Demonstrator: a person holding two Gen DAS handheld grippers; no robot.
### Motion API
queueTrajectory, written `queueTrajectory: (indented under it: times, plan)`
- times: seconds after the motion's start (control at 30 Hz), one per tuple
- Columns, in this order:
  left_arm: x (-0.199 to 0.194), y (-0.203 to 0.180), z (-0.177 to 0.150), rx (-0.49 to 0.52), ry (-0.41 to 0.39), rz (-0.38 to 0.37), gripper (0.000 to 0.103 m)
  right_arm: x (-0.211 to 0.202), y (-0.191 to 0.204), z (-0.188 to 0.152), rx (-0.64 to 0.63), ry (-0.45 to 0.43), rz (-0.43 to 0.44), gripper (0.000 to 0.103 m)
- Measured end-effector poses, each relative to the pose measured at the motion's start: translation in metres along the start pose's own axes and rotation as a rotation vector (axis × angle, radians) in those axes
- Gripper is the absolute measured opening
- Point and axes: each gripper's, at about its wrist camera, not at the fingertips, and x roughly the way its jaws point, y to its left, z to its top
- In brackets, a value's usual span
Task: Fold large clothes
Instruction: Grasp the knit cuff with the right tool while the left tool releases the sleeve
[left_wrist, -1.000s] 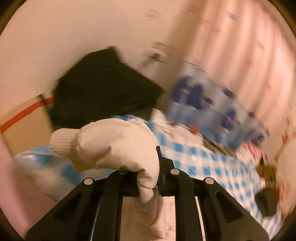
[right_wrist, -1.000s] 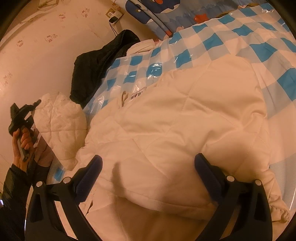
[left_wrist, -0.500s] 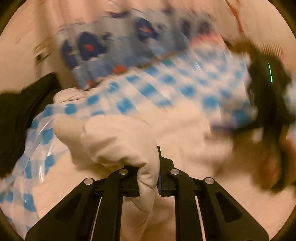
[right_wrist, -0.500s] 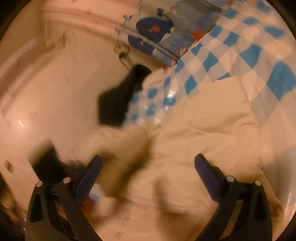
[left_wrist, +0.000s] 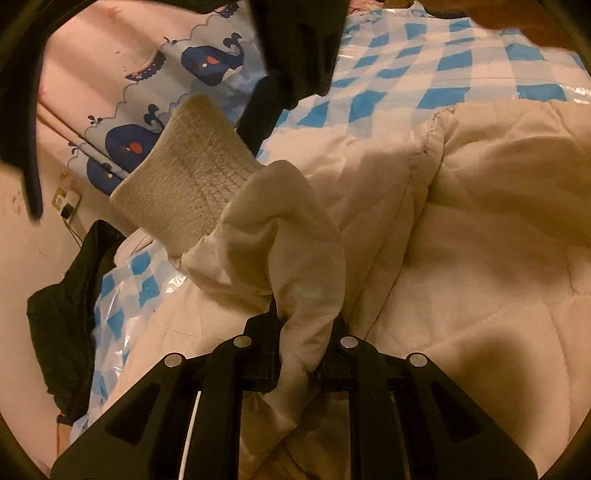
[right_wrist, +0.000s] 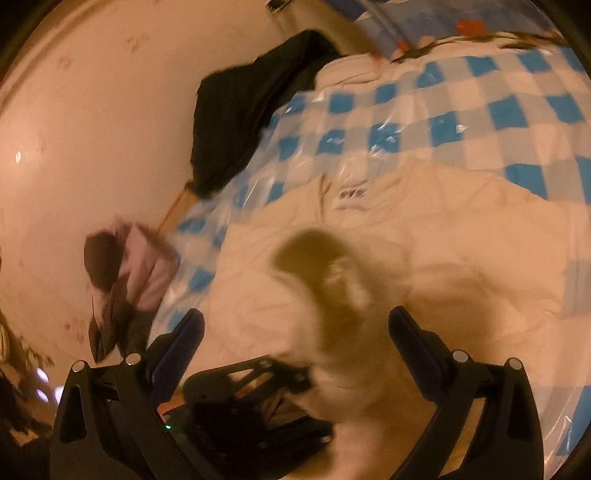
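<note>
A large cream quilted jacket (left_wrist: 480, 236) lies spread on a blue-and-white checked plastic sheet (left_wrist: 424, 81). My left gripper (left_wrist: 303, 328) is shut on the jacket's sleeve (left_wrist: 295, 258) near its ribbed knit cuff (left_wrist: 184, 184) and holds it above the jacket body. In the right wrist view the jacket (right_wrist: 461, 236) fills the middle, and my right gripper (right_wrist: 295, 339) is open and empty above it. The left gripper with the sleeve shows blurred below the right gripper (right_wrist: 258, 398).
A black garment (right_wrist: 243, 110) lies at the sheet's far left edge by the wall; it also shows in the left wrist view (left_wrist: 62, 314). A whale-print curtain (left_wrist: 155, 96) hangs behind. A wall socket (left_wrist: 66, 201) sits low on the wall. A pink and brown item (right_wrist: 125, 280) lies left.
My left gripper has swung the sleeve rightwards over the jacket body, still shut on it. The right gripper's view has shifted and stays open above the jacket.
</note>
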Motion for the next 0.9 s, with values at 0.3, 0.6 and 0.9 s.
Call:
queueTrajectory:
  times: [0.3,0.6,0.9]
  plan:
    - [-0.031,0.04,-0.012,-0.024,-0.047,0.033,0.056,0.005,-0.057,-0.011,0.146,-0.04,-0.05,0.016]
    - [-0.043,0.214,-0.067,-0.76,-0.1,-0.257,0.081,-0.06,-0.021,0.001,0.035,-0.313,0.099,0.016]
    - [-0.026,0.266,-0.111,-1.062,-0.111,-0.397,0.084,-0.067,-0.055,-0.012,0.111,-0.373,0.132,0.016]
